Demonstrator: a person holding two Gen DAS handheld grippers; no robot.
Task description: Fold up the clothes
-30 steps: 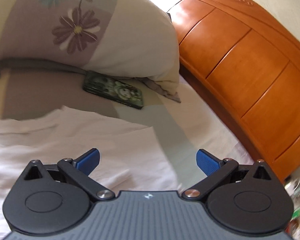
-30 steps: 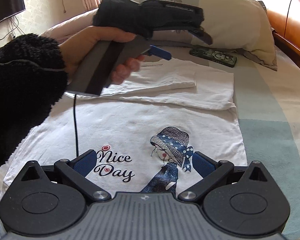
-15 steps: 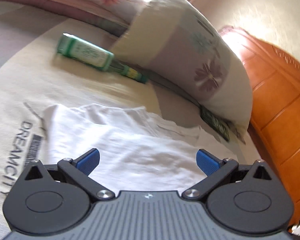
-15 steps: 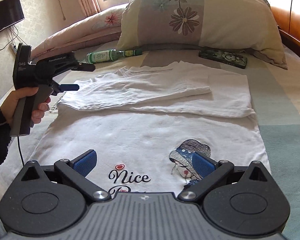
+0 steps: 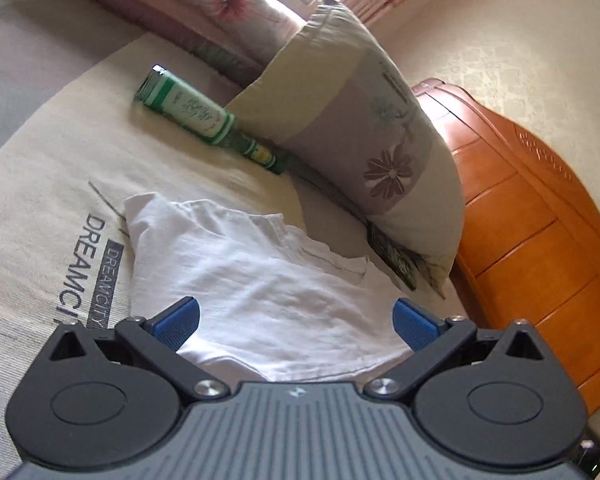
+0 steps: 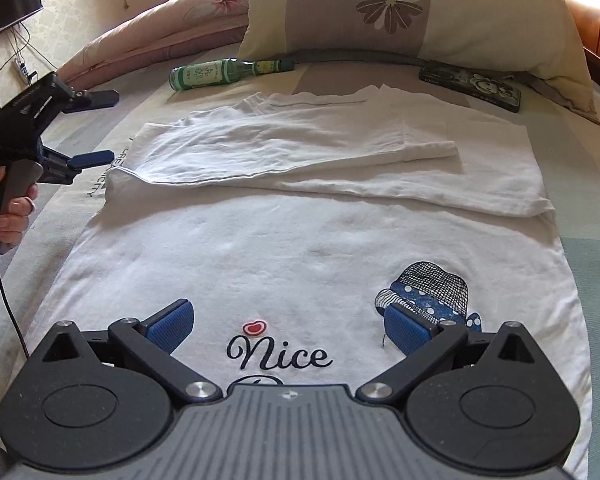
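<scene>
A white T-shirt with a "Nice" print and a hatted figure lies flat on the bed, its far part folded over into a layered band. My right gripper hovers open low over the printed near part, nothing between its blue pads. My left gripper, held in a hand at the bed's left side, is open beside the shirt's left folded edge. In the left wrist view the left gripper is open above the folded white cloth.
A green glass bottle lies on the sheet beyond the shirt, by a flowered pillow. A dark phone case sits under the pillow's right end. An orange wooden headboard runs along the right. A pink quilt lies far left.
The left gripper has swung from above the folded band out to the shirt's left edge and lower. The right gripper has moved forward and lower over the print.
</scene>
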